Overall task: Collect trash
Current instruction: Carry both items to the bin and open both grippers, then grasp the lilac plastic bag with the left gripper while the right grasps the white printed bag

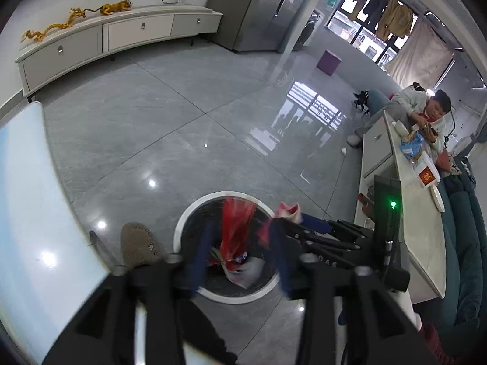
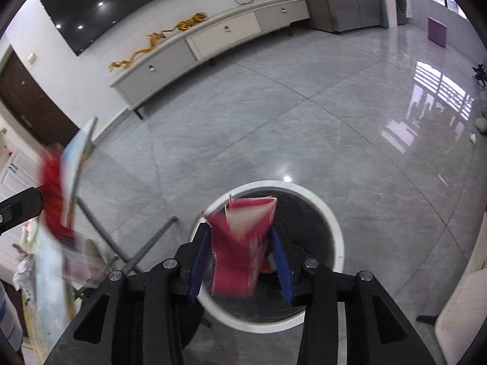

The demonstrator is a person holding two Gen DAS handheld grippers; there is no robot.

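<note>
Red wrapper (image 1: 236,228) between left gripper (image 1: 240,261) fingers motion-smeared; grip contact unclear. Pink carton (image 2: 240,243) edges blurred. Bin (image 2: 331,228) bottom mostly hidden. Red object (image 2: 53,194) at left edge smeared, unidentifiable.

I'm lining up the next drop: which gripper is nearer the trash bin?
Too close to call. The left gripper and the right gripper, holding a pink carton, both sit over the white-rimmed trash bin.

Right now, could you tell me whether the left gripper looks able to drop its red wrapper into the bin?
Probably yes. The left gripper hangs directly over the open bin, with the red wrapper between its fingers and nothing underneath blocking the fall. The right gripper sits beside it, not below.
</note>
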